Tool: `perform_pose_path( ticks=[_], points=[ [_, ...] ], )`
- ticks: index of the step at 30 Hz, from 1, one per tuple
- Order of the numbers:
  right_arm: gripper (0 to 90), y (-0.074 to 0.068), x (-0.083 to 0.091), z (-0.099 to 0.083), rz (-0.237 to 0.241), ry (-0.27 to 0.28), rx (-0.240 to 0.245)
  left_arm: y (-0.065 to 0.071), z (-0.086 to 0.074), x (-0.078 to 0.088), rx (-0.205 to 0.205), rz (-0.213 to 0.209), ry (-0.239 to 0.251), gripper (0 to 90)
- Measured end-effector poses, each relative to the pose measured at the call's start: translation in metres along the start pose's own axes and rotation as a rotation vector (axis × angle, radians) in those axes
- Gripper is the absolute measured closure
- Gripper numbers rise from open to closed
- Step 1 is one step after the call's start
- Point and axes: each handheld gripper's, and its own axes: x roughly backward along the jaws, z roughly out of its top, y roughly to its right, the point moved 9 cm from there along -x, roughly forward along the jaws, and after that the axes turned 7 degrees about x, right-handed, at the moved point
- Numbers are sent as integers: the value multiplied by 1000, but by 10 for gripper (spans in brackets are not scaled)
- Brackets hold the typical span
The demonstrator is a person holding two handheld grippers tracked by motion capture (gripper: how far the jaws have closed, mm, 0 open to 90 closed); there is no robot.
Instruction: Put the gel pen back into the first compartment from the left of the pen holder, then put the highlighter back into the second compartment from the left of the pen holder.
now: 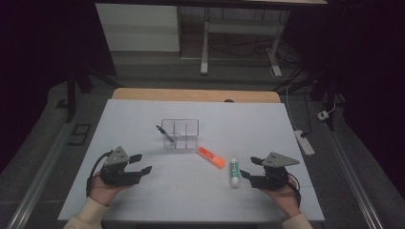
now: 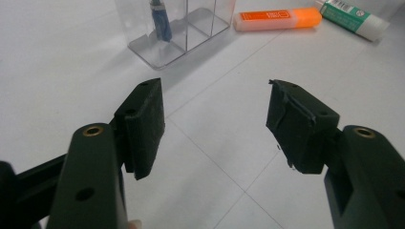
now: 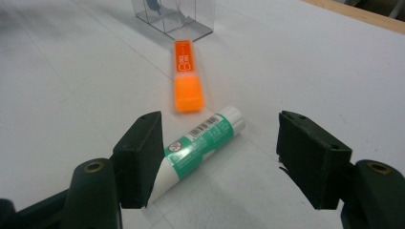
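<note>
High view: a white table [image 1: 143,119] spans the middle of the frame, its wooden edge along the top. At centre, slightly above the middle, stands a clear organiser [image 1: 180,134] divided into compartments; a blue pen [image 1: 165,134] leans upright in its left compartment. Just right of and below the organiser lies an orange highlighter [image 1: 211,157], slanting toward the lower right. Near its lower end, apart from it, lies a green-and-white glue stick [image 1: 234,172], nearly vertical in the frame. At lower left the left gripper [image 1: 140,162] rests in a hand, jaws wide apart with bare table between them. At lower right the right gripper [image 1: 250,167] is held just beside the glue stick, jaws likewise open and pressing on nothing. Right gripper view: the glue stick [image 3: 200,140] lies at centre, its lower end hidden behind the left jaw, the highlighter [image 3: 185,76] above it, the organiser [image 3: 174,16] at top.
</note>
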Motion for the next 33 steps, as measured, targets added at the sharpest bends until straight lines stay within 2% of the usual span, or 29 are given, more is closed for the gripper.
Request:
perform_pose_path(
  ticks=[11,15,18,33],
  points=[
    [323,-3,-4,11,11,5,14,-1,-2,-4,-5,3,-14,366],
    [324,-5,-8,17,21,1,25,-1,-4,-5,7,5,-12,362],
    [324,-7,-14,22,31,-14,27,-1,-5,-7,6,2,-27,361],
    [326,-8,-41,43,74,-82,49,-2,-6,-8,1,3,-28,359]
  ],
)
